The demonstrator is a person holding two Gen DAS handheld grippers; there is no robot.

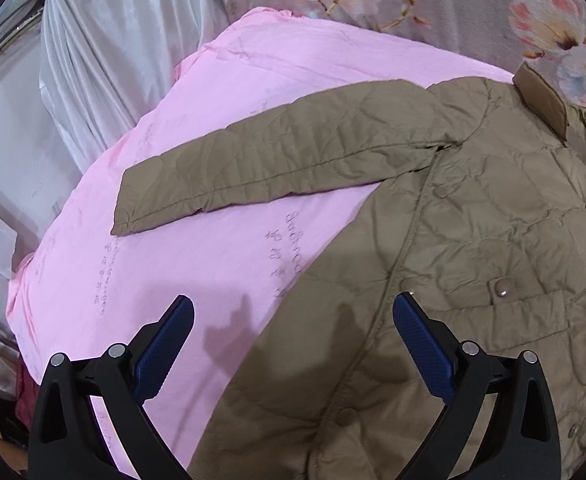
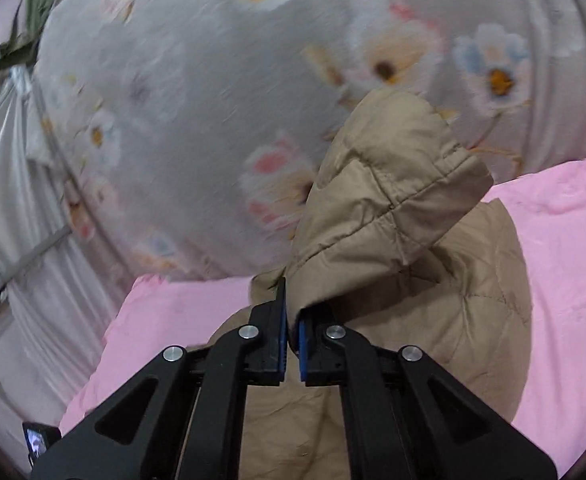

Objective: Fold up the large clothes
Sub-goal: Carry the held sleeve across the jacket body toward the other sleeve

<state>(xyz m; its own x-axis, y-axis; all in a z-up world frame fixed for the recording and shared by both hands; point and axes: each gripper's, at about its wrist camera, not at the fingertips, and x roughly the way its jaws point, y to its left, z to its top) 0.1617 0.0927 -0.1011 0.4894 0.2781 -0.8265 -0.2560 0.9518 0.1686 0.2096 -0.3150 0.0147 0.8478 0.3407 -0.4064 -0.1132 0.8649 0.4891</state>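
Note:
A tan quilted jacket (image 1: 473,240) lies front up on a pink quilt (image 1: 197,264), collar toward the far right. One sleeve (image 1: 277,160) stretches out flat to the left across the pink cloth. My left gripper (image 1: 293,312) hovers open above the jacket's lower left edge, nothing between its blue pads. In the right wrist view the other sleeve's cuff (image 2: 389,200) stands lifted off the bed, and my right gripper (image 2: 292,320) is shut on the cuff's edge. The rest of that sleeve (image 2: 433,312) hangs below the cuff.
A grey floral bedspread (image 1: 433,4) lies beyond the pink quilt. White satin curtains (image 1: 93,60) hang along the left side. A dark red cloth (image 1: 25,396) and a small dark device (image 2: 37,440) sit low at the left edge of the bed.

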